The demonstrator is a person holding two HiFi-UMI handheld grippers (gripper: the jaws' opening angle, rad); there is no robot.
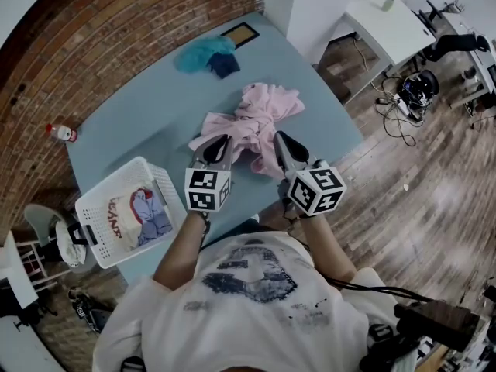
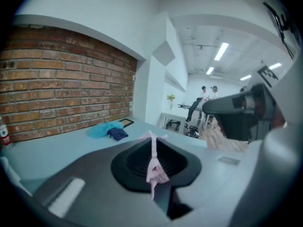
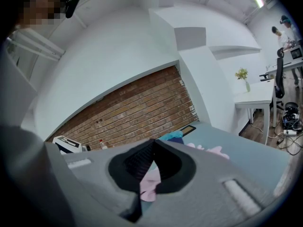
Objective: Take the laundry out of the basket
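Note:
A pink garment [image 1: 252,122] lies crumpled on the blue table [image 1: 147,130]. My left gripper [image 1: 219,142] is shut on its near left edge, and a thin pink fold [image 2: 152,162] shows pinched between the jaws in the left gripper view. My right gripper [image 1: 279,139] is shut on the near right edge, with pink cloth [image 3: 150,183] showing between its jaws. The white laundry basket [image 1: 101,208] stands at the table's near left corner and holds a white printed cloth [image 1: 128,214].
A teal cloth [image 1: 201,51] and a dark blue cloth [image 1: 224,64] lie at the table's far end beside a framed picture [image 1: 239,34]. A bottle [image 1: 60,132] stands by the brick wall. A white desk [image 1: 395,25] and cables are on the right.

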